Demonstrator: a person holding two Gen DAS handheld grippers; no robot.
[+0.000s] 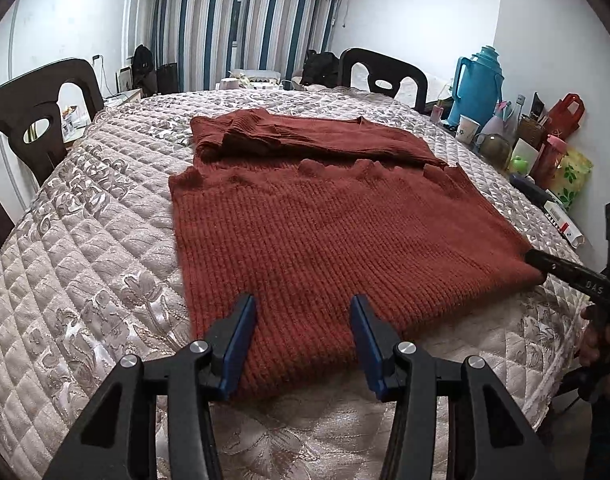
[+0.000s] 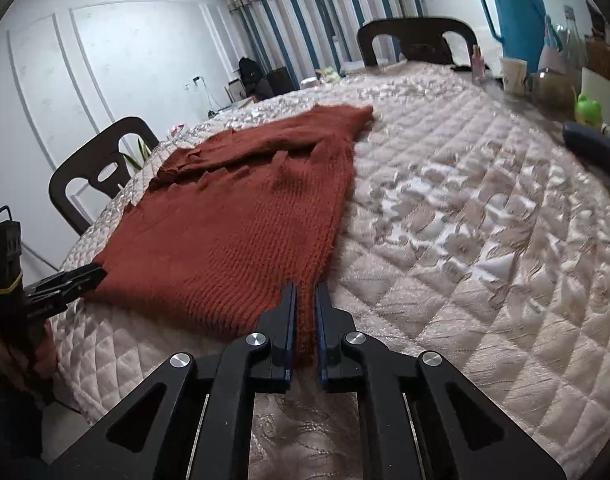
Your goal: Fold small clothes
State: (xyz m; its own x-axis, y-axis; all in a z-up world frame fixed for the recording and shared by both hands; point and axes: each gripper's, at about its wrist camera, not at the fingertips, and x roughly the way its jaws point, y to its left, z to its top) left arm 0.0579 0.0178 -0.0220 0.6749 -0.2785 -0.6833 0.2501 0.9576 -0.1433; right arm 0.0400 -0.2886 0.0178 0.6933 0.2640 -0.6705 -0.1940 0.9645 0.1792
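Note:
A rust-red knitted sweater lies flat on the quilted table cover, its sleeves folded across the far part. My left gripper is open, its blue-padded fingers straddling the sweater's near hem. My right gripper is shut on the sweater's near right corner; it shows at the right in the left wrist view. In the right wrist view the sweater spreads left and the left gripper sits at its near left corner.
Dark chairs stand around the table. A blue thermos, cups, bottles and bags crowd the right edge. A dark flat object lies near that edge. Striped curtains hang at the back.

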